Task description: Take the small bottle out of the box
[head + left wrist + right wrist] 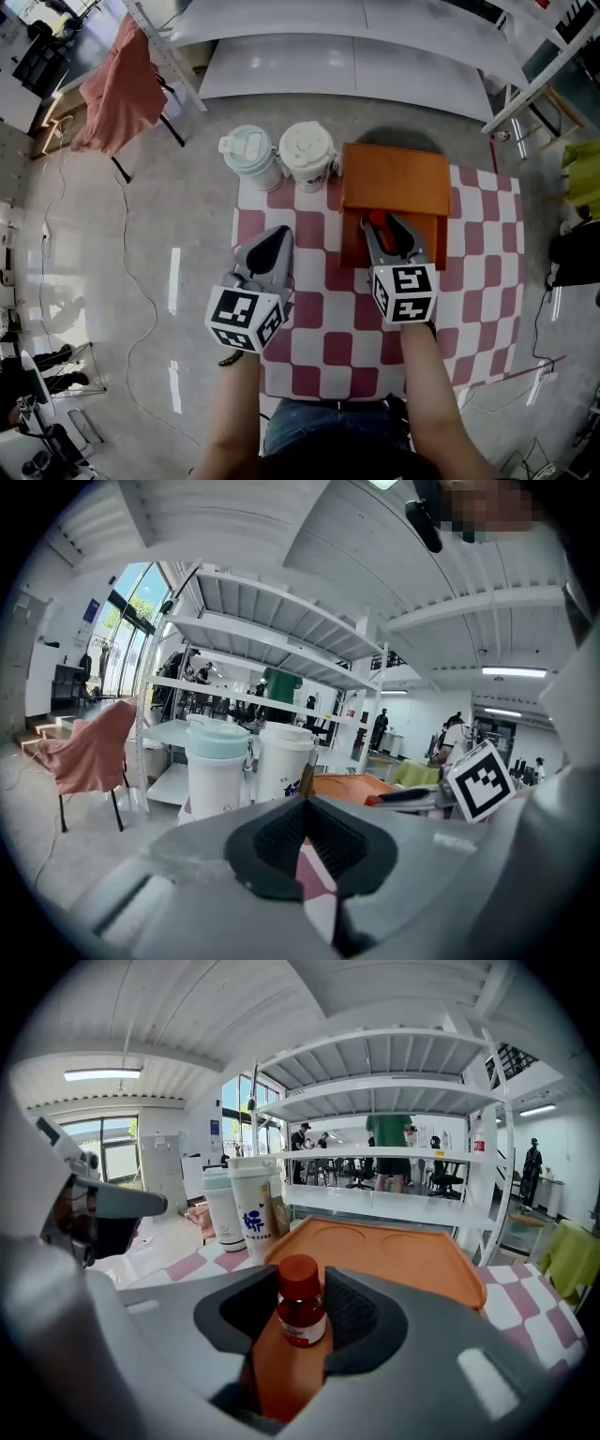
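Left tongs (275, 236) over red-white checked table (319, 349), pressed together at tips, holding nothing. Right tongs (383, 225) just beside them, reaching into near side of orange box (394, 183). Right tongs pinching small bottle (301, 1312): red cap, red contents, white label, upright, pads touching both sides, orange box surface under and behind it. Beyond, left of box: mint-lidded cup (248, 156) and white cup (307, 152), side by side at table's far edge.
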A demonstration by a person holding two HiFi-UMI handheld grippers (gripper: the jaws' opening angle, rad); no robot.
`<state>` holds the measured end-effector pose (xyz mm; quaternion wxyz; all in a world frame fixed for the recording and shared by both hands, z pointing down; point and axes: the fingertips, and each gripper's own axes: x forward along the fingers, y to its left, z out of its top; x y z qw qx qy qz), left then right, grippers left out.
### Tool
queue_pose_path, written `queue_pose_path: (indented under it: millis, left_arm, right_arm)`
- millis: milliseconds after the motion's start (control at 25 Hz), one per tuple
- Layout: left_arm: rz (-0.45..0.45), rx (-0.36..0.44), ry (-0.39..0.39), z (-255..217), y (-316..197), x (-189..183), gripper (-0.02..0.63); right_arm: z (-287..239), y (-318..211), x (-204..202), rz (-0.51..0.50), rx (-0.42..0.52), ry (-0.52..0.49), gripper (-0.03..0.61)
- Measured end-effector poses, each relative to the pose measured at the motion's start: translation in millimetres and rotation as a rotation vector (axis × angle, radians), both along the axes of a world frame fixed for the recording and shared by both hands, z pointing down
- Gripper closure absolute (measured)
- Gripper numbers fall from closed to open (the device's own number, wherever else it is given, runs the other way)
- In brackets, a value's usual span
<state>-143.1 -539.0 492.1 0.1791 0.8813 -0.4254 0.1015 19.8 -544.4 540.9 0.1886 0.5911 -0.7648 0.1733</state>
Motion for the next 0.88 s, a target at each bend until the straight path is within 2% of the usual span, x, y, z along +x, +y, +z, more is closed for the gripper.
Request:
queue_pose_path:
  millis: [640, 880]
  left_arm:
    - [0.011, -0.031, 0.038, 13.1, -0.3, -8.6, 0.627]
    - [0.018, -0.008, 0.047, 7.9, 5.4, -10.1, 0.627]
  right_arm:
    - [8.2, -4.1, -2.2, 0.007, -0.005, 0.051, 0.439]
    - [-9.8, 1.0, -4.3, 0.007, 0.041, 0.052, 0.439]
